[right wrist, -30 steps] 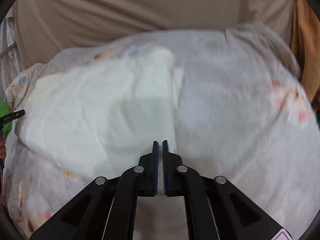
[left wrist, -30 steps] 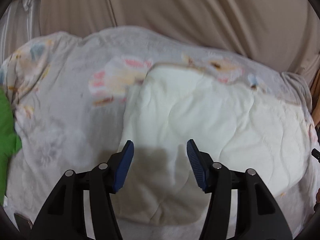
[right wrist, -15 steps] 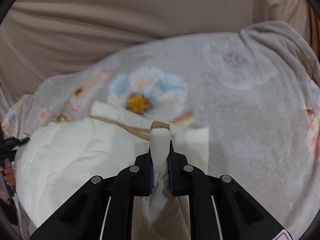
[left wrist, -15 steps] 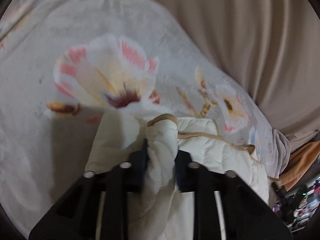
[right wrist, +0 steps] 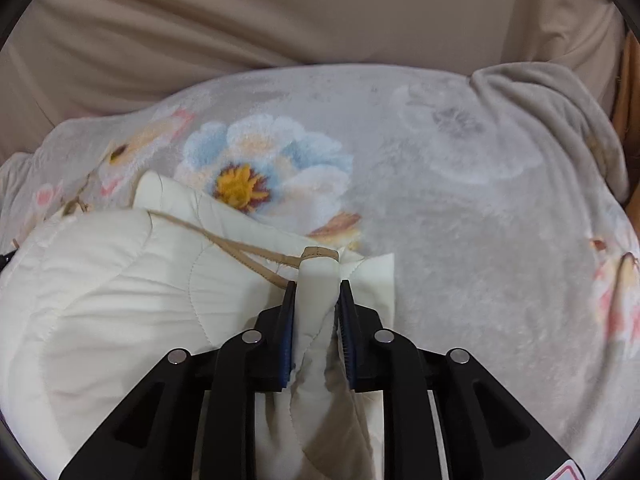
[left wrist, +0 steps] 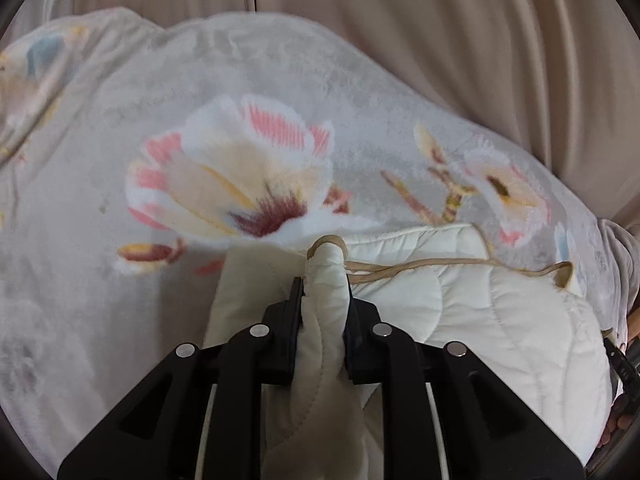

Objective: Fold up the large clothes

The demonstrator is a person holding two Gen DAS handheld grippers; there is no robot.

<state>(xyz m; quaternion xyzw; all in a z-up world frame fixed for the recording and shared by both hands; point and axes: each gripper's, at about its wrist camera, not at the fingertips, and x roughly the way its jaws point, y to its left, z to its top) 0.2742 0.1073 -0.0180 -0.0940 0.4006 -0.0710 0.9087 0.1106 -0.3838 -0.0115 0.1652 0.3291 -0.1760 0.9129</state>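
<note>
A cream quilted cloth (left wrist: 500,320) with tan edge binding lies folded on a grey floral blanket (left wrist: 280,100). My left gripper (left wrist: 323,284) is shut on a bunched corner of the cloth, its tan trim showing just past the fingertips. In the right wrist view the same cloth (right wrist: 100,300) spreads to the left. My right gripper (right wrist: 318,286) is shut on another corner of it, the tan binding capping the pinched fold. Both corners are held at the cloth's far edge, low over the blanket (right wrist: 480,220).
A beige curtain (left wrist: 440,40) hangs behind the blanket-covered surface, also in the right wrist view (right wrist: 280,12). An orange cloth (right wrist: 626,92) shows at the far right edge. The blanket rumples into a ridge (right wrist: 560,112) at the right.
One second ago my left gripper was open above the flat cloth and the right was shut. Both now pinch cloth corners and have carried them forward to the far edge.
</note>
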